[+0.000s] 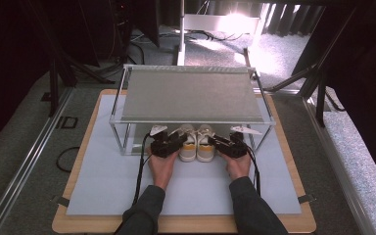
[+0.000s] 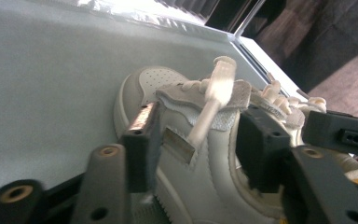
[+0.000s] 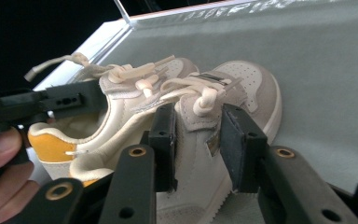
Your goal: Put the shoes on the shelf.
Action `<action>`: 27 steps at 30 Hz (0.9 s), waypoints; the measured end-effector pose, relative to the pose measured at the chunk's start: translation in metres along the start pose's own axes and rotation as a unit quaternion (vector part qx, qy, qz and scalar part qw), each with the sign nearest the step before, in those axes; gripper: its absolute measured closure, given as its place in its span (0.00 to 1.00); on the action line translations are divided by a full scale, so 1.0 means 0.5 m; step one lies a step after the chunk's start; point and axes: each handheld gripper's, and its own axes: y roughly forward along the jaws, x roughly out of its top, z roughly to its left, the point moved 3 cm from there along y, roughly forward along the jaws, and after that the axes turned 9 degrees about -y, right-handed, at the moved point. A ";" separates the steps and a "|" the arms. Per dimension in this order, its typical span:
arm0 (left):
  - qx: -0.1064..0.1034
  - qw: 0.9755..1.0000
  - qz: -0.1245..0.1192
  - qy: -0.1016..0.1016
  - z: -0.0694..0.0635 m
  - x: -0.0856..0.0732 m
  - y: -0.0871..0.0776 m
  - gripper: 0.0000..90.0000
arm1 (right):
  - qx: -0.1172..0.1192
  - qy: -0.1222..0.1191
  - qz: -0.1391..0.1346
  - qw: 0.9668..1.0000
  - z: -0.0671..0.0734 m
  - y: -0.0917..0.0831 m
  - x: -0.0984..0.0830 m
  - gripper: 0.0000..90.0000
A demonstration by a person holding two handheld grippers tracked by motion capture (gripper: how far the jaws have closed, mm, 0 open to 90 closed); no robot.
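Note:
A pair of cream sneakers with yellow heel linings stands on the mat under the shelf's front edge: left shoe, right shoe. My left gripper is at the left shoe's outer side. In the left gripper view its jaws straddle that shoe's side wall, one pad outside and one inside the collar, with slack, so it is open. My right gripper is on the right shoe. In the right gripper view its pads press on that shoe's tongue and laced upper.
A metal-framed shelf with a grey top stands over the shoes, its front posts on either side of them. A pale mat covers the wooden table. The other gripper and a thumb sit close by the left shoe.

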 end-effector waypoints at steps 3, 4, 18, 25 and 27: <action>0.000 1.000 -0.012 -0.008 0.000 -0.001 -0.006 0.45 | -0.011 -0.029 -0.022 0.999 -0.004 -0.001 0.000 0.65; 0.001 1.000 -0.014 -0.022 0.002 -0.002 -0.012 0.44 | -0.011 -0.033 -0.023 0.999 -0.002 -0.003 0.000 0.63; -0.054 0.998 -0.029 0.023 -0.012 0.005 -0.071 0.36 | -0.011 -0.097 -0.050 0.994 0.048 -0.058 0.006 0.39; -0.050 0.994 -0.019 0.091 -0.038 -0.018 -0.089 0.26 | -0.032 -0.138 -0.015 0.990 0.067 -0.051 -0.018 0.24; -0.055 0.994 -0.017 0.097 -0.041 -0.020 -0.090 0.24 | -0.032 -0.140 -0.013 0.990 0.067 -0.050 -0.021 0.24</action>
